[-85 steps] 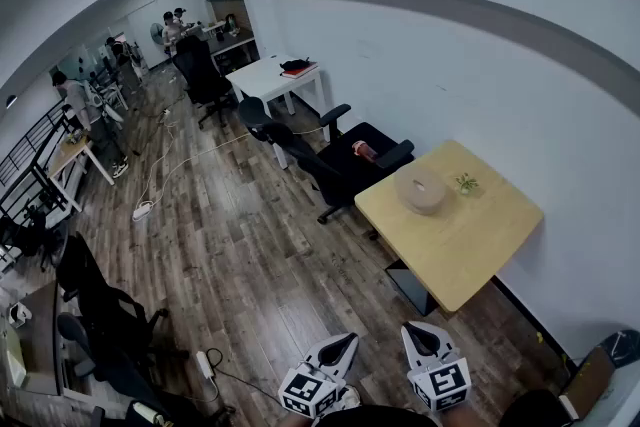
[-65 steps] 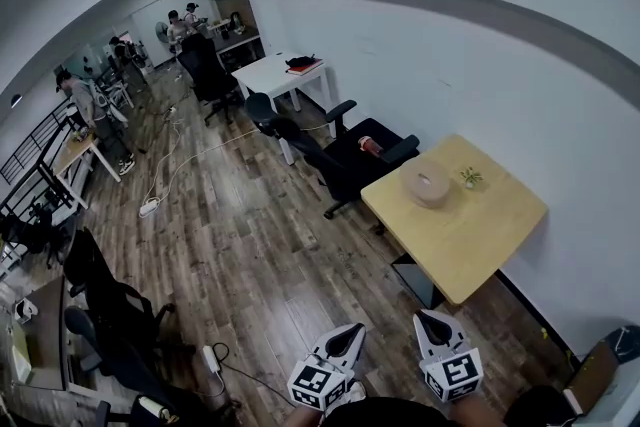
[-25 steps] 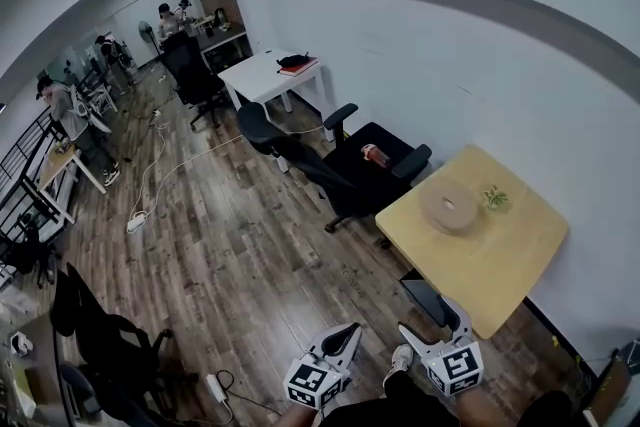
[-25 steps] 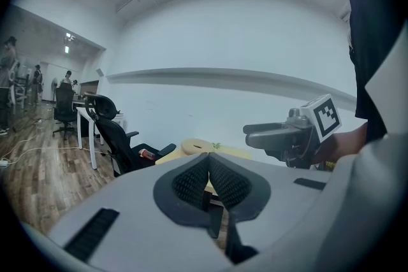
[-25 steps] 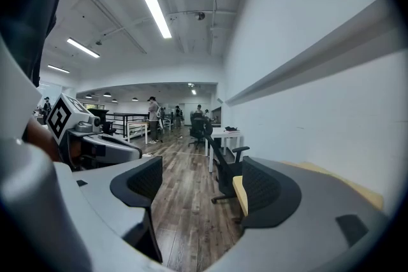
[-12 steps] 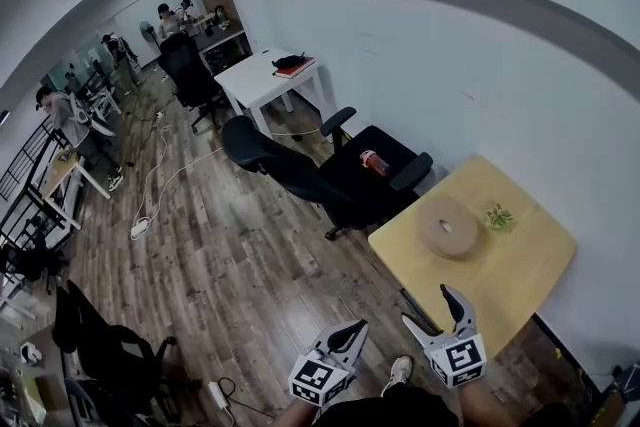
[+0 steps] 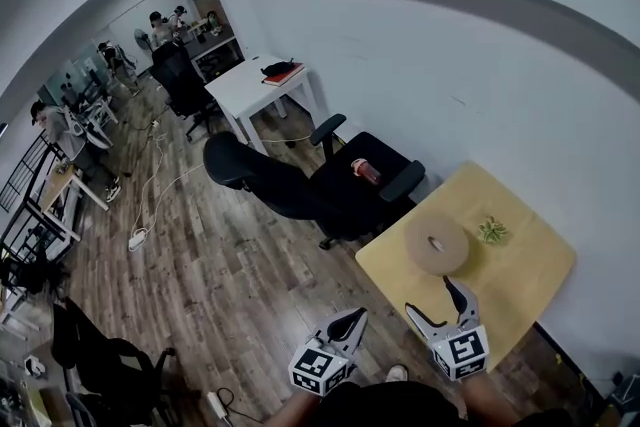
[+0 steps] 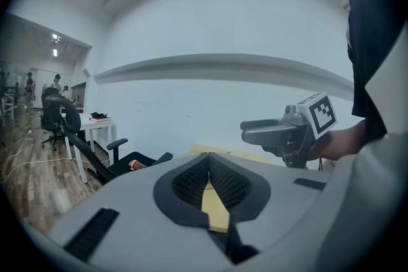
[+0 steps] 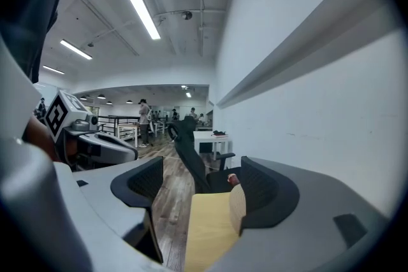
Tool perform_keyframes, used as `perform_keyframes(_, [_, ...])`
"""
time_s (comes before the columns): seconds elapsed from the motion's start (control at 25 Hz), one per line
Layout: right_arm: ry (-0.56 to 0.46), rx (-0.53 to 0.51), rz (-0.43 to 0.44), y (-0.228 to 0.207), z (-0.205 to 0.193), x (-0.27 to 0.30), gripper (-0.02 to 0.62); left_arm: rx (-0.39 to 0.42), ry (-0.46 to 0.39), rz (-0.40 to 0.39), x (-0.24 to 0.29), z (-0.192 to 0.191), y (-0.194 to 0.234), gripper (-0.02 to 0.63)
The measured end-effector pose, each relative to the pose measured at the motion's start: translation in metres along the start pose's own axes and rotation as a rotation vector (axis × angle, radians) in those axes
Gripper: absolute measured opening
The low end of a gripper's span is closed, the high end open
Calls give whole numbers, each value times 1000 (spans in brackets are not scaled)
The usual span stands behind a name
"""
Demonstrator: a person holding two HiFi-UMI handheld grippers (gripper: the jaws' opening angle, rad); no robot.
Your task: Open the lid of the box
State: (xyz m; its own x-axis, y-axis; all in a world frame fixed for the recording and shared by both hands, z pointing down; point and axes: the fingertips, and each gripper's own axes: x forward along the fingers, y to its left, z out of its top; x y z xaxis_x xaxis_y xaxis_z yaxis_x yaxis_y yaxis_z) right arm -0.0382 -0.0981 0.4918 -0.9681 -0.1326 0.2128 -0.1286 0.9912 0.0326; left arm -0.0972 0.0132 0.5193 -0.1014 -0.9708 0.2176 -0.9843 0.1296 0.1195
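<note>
Facing the box (image 9: pixel 238 204) | it sits on the table (image 7: pixel 520 280) just beyond your right gripper (image 7: pixel 430 298), jaws wide apart, empty | left gripper (image 7: pixel 350 320) pinched closed on nothing | level the open jaws with the lid (image 7: pixel 436 241) rim before squeezing.

The right gripper (image 9: pixel 201 186) held its jaws wide apart with nothing gripped. Ahead between them lay a wooden table (image 9: pixel 203 232), with a round box (image 9: pixel 238 206) near the right jaw. Beyond stood a black chair (image 9: pixel 187 150). The left gripper (image 9: pixel 118 148) hung off to the left.
</note>
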Motion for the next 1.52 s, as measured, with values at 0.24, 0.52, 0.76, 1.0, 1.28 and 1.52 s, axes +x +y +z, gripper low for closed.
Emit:
perform_keyframes(0.24, [29, 26, -36, -32, -4, 14, 387, -6, -8, -11, 29, 6, 12, 20])
perform_keyframes(0.52, [65, 95, -24, -52, -17, 44, 390, -3, 3, -56, 61, 8, 28, 20])
perform_keyframes(0.76, [100, 132, -60, -74, -25, 72, 391, -17, 1, -101, 89, 15, 58, 20])
perform_keyframes(1.0, [212, 75, -62, -88, -50, 107, 391, -11, -3, -174, 121, 27, 85, 20])
perform_keyframes(1.28, [405, 22, -28, -103, -93, 143, 394, -25, 11, -231, 154, 25, 113, 20])
perform_keyframes(1.52, [548, 26, -3, -112, -129, 164, 394, -49, 18, -275, 171, 23, 129, 20])
